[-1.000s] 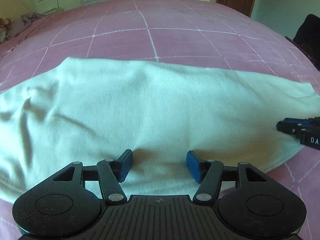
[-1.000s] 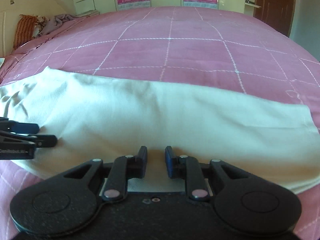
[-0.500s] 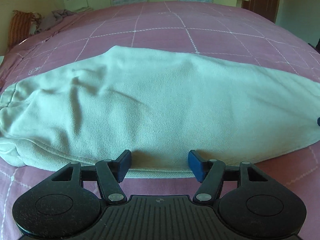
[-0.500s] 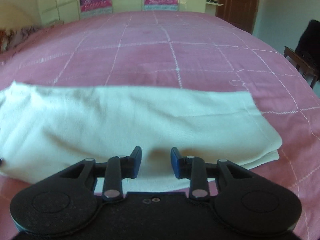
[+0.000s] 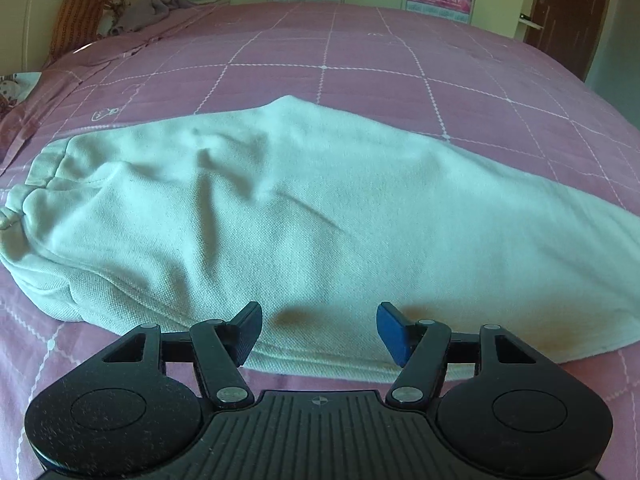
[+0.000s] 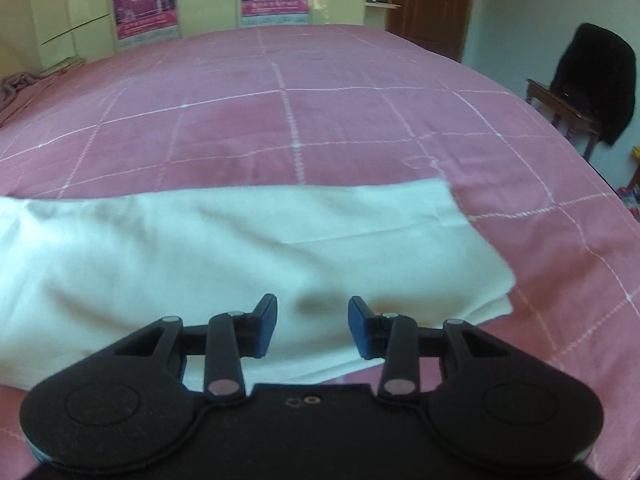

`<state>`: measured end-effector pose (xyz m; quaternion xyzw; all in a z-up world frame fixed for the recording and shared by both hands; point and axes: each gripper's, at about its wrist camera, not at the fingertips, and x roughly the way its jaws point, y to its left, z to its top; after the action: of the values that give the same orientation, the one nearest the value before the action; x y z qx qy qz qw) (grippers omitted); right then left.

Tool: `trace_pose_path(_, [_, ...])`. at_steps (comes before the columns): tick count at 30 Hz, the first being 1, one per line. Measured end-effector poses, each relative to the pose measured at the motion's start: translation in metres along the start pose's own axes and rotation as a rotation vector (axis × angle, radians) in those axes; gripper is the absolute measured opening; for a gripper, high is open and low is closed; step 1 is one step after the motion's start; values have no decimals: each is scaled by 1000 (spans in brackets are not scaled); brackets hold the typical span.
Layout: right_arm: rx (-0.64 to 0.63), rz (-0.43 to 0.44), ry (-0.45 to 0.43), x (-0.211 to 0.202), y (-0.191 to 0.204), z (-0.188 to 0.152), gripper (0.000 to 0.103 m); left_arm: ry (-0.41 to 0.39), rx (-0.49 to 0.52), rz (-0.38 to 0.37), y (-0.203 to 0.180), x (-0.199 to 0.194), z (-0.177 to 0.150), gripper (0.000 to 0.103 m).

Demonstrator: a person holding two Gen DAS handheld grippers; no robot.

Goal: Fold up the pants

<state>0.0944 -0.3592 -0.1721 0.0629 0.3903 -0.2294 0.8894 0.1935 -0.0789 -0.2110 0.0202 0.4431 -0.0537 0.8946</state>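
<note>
Pale cream pants (image 5: 304,216) lie flat across the pink bed, folded lengthwise with one leg on the other. The waistband end (image 5: 32,184) is at the left in the left wrist view. The leg cuffs (image 6: 472,248) are at the right in the right wrist view, where the pants (image 6: 200,256) fill the middle. My left gripper (image 5: 319,332) is open and empty, just above the near edge of the pants. My right gripper (image 6: 312,326) is open and empty, over the near edge close to the cuff end.
The pink checked bedspread (image 5: 360,80) stretches far behind the pants. Pillows and a crumpled blanket (image 5: 132,12) lie at the far left. A wooden chair with a black garment (image 6: 592,92) stands right of the bed, beside a brown door (image 6: 432,4).
Both grippers have drawn apart along the pants: the left view swung toward the waistband, the right toward the cuffs. The right gripper's jaws have widened. Neither gripper shows in the other's view now.
</note>
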Motion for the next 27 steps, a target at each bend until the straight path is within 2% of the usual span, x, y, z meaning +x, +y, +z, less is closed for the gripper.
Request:
trace_pose_path(2, [-30,54,-1,-1,24,1,40,43,-8,18,1,15,-1,64])
trace_pose_path(5, [-70,99,7,-1,51,0,40,27,41,32,-3,19,-5,66])
trace_pose_path(8, [-160,74,49,13,71,-9,43,28,32,22,-1,18,-5,67])
trace_pose_path(9, [-185,63,35,15,74,-13,45,27,36,21,-1,18,-5,67])
trace_pose_path(13, [-157,63,62,13,71,-5,46,12,43,21,-2,16,-7,67])
trace_pose_path(15, [-135,71,45,5,74,-1,46,5,46,21,-2,15,-8,68])
trace_pose_path(17, [-135,95,13,-3,83,0,47,3,45,19,-2,16,-8,68])
trace_pose_path(20, [-150,141,10,-5,105,3,48,6,42,10,0,15,-7,68])
trace_pose_path(22, [-186,138,23,0,122,3,50,4,45,0,1,15,-7,68])
trace_pose_path(24, [-229,109,77,15,131,-3,51,-1,53,-10,4,14,-9,68])
trace_pose_path(26, [-231,91,59,19,126,-7,66,-6,62,-20,8,13,-11,68])
trace_pose_path(27, [-222,90,61,20,122,-7,68,-10,63,-24,11,11,-12,68])
